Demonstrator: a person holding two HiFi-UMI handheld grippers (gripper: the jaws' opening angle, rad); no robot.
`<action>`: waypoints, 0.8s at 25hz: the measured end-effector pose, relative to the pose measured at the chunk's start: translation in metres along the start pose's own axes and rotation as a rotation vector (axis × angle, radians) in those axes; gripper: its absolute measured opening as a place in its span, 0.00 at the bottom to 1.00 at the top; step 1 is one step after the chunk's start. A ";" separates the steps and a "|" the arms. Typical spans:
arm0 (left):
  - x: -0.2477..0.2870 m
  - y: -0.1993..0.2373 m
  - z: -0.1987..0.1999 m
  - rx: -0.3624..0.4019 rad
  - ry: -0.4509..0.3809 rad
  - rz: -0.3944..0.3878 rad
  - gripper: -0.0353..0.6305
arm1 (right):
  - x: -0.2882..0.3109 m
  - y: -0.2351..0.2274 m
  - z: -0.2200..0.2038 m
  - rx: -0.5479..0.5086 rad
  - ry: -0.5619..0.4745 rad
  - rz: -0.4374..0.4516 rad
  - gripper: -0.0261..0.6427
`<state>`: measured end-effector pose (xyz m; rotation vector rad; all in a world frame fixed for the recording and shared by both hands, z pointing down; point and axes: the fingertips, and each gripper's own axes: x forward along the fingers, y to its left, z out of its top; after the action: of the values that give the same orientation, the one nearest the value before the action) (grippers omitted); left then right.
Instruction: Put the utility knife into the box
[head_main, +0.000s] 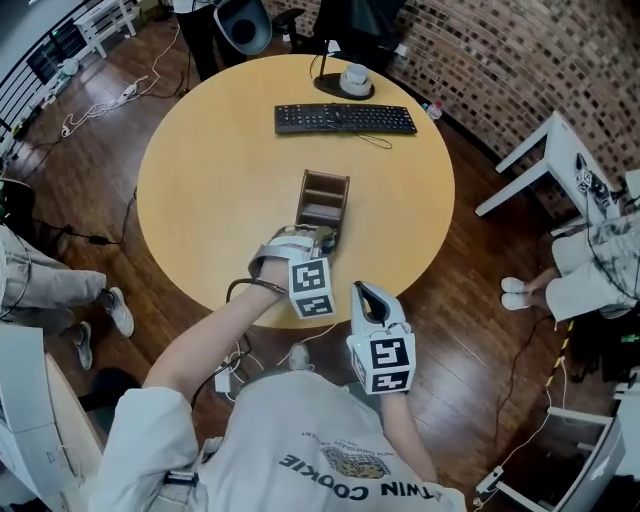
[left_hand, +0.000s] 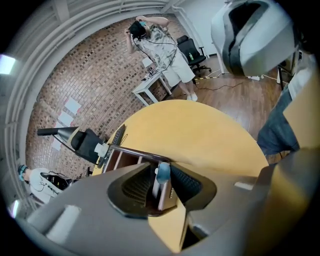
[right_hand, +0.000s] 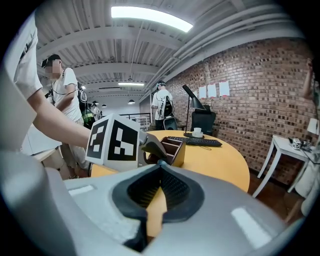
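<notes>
A brown wooden box (head_main: 322, 205) with several compartments stands at the middle of the round table (head_main: 200, 190). My left gripper (head_main: 318, 240) hovers at the box's near end. In the left gripper view a utility knife (left_hand: 164, 189) with a grey-blue tip stands upright between the jaws of my left gripper (left_hand: 161, 171). It leans by the right pad, with a gap to the left pad, and the box (left_hand: 125, 156) lies just beyond. My right gripper (head_main: 368, 296) hangs off the table's near edge, and its fingertips meet with nothing between them. The right gripper view shows the box (right_hand: 176, 148) past the left gripper's marker cube (right_hand: 114, 142).
A black keyboard (head_main: 345, 118) and a lamp base with a cup (head_main: 345, 82) sit at the table's far side. A white side table (head_main: 560, 150) stands at the right by the brick wall. People stand around, and cables lie on the wooden floor (head_main: 100, 100).
</notes>
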<state>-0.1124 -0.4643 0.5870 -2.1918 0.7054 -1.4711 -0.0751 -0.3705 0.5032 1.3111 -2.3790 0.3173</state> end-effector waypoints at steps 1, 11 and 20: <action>-0.002 0.002 0.000 -0.013 -0.004 0.010 0.26 | -0.001 0.000 0.000 -0.002 -0.001 0.005 0.04; -0.059 -0.003 0.031 -0.246 -0.071 0.109 0.25 | -0.033 0.001 0.000 -0.011 -0.033 0.102 0.04; -0.105 -0.052 0.086 -0.414 -0.101 0.161 0.15 | -0.088 -0.010 -0.017 -0.028 -0.060 0.186 0.04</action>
<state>-0.0563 -0.3542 0.5104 -2.4152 1.2088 -1.2060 -0.0205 -0.3030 0.4788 1.1031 -2.5529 0.3003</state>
